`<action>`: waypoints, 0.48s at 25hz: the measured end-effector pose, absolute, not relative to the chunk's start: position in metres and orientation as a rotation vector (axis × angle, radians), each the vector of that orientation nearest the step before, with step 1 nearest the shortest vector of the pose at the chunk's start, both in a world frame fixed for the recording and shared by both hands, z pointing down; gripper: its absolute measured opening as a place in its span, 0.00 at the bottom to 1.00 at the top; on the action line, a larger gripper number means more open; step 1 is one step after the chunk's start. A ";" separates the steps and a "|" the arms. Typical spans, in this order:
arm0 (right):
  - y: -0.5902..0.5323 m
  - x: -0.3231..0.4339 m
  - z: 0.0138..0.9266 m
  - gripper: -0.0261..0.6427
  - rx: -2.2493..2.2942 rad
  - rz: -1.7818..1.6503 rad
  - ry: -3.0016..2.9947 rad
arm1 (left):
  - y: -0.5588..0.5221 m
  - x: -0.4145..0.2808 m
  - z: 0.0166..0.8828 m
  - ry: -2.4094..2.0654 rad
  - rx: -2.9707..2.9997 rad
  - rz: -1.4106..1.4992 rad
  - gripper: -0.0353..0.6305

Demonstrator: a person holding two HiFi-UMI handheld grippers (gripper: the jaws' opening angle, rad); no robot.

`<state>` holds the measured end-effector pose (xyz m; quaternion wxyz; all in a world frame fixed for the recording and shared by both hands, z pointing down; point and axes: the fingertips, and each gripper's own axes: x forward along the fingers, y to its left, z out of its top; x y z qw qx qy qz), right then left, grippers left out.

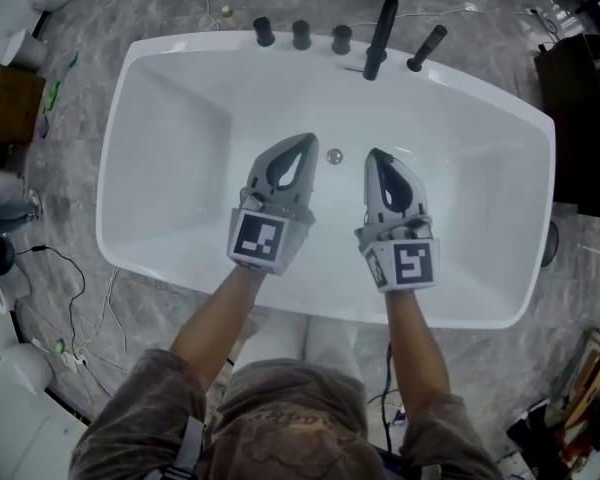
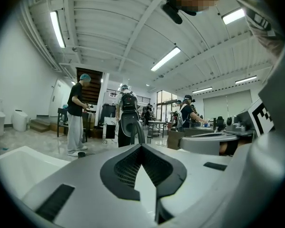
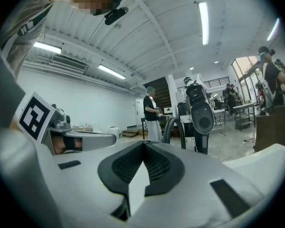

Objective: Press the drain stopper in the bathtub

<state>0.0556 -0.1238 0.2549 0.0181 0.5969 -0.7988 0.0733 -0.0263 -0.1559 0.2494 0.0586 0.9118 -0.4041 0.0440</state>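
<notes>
Two grippers poised over the tub, stopper not yet pressed.

From where I stand, the white tub (image 1: 180, 133) fills the floor below the person, with a black faucet (image 1: 380, 36) at its 12 o'clock rim. The left gripper (image 1: 305, 148) and right gripper (image 1: 378, 163) hang side by side above the basin, each with its jaws pressed together at the tips and nothing between them. The stopper (image 1: 334, 156), a small chrome disc on the tub bottom, sits between the two tips, at roughly 3 o'clock from the left one and 9 o'clock from the right. This looks like the approach. Next, I'd judge, one closed tip must drop onto the disc and push straight down.
</notes>
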 end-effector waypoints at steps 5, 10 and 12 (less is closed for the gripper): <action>-0.130 0.051 0.294 0.04 1.867 0.243 -2.468 | -0.164 -0.028 0.286 -1.214 2.757 0.142 0.05; -0.140 0.056 0.336 0.04 1.871 0.257 -2.460 | -0.173 -0.019 0.327 -1.217 2.770 0.145 0.05; -0.144 0.059 0.352 0.04 1.881 0.265 -2.456 | -0.176 -0.016 0.343 -1.216 2.767 0.140 0.05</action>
